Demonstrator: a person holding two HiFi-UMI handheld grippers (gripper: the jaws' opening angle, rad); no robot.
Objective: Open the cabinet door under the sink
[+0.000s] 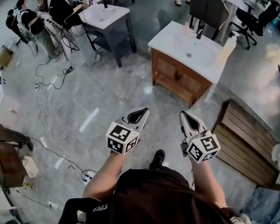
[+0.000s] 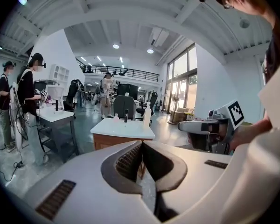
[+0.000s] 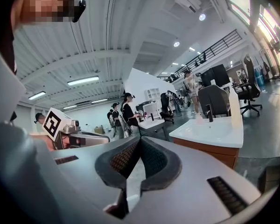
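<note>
Jaws of the left gripper (image 1: 142, 112) and right gripper (image 1: 184, 117) are pressed together on nothing, side by side at lower centre of the head view. They are well apart from the wooden cabinet (image 1: 179, 78) under the white sink (image 1: 186, 45) at upper right, whose doors look shut. The step probably calls for closing that gap, parting one gripper's jaws, and catching a door's free edge; no handle shows from here.
</note>
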